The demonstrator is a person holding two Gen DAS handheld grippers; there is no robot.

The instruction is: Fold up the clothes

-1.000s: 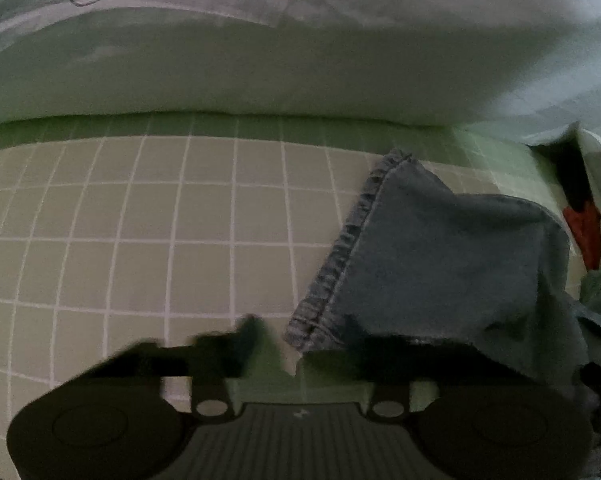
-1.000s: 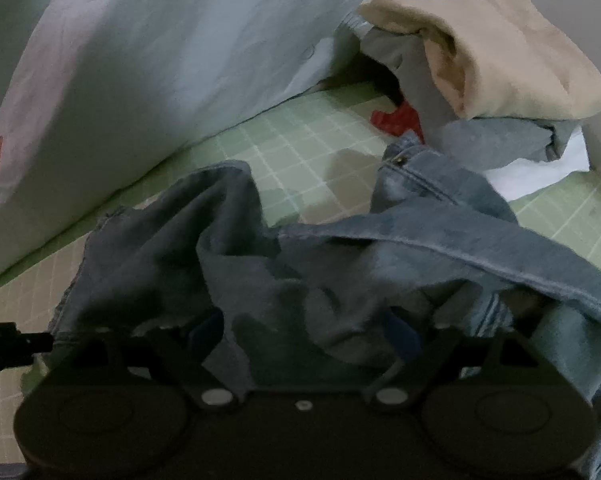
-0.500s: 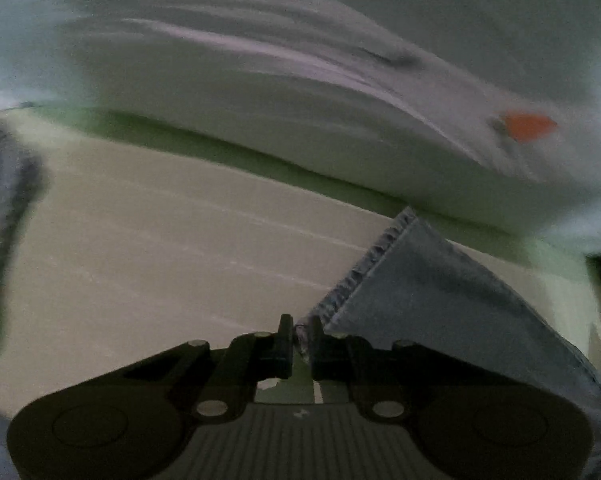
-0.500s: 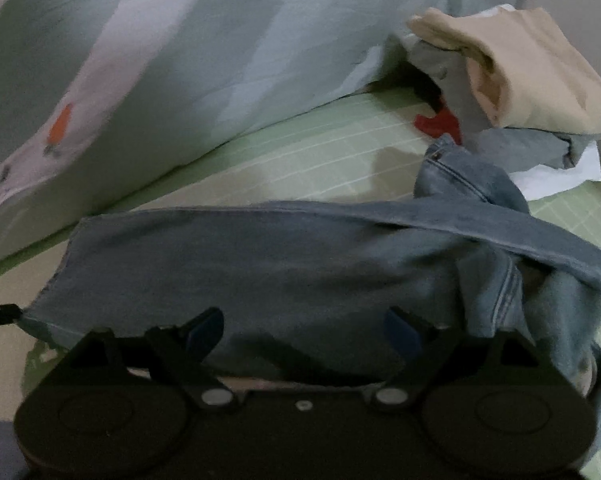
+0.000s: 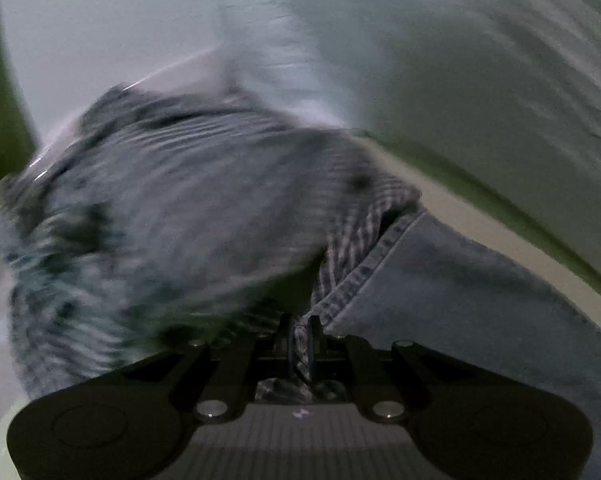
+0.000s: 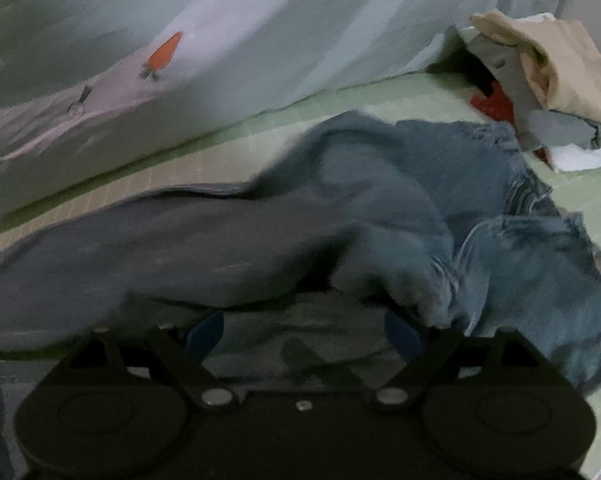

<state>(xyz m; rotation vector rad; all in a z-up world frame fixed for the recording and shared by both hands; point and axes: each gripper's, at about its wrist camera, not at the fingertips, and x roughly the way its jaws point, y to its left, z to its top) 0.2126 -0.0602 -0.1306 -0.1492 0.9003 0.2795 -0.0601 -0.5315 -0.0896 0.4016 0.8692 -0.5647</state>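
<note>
A pair of blue jeans (image 6: 380, 208) lies stretched across the green checked sheet (image 6: 400, 96), one leg running left, the waist bunched at the right. My left gripper (image 5: 300, 340) is shut on the hem of the jeans leg (image 5: 440, 280), which stretches off to the right. My right gripper (image 6: 304, 332) is open, its blue pads (image 6: 204, 332) wide apart, low over the jeans with denim between them.
A blurred grey checked garment (image 5: 160, 208) fills the left of the left wrist view. A pale quilt with a carrot print (image 6: 228, 40) lies along the back. A pile of beige, grey, white and red clothes (image 6: 548, 80) sits at the far right.
My left gripper closed on the jeans hem and pulled it left, stretching the leg out. The grey checked garment has come into its view. My right gripper stayed open over the jeans.
</note>
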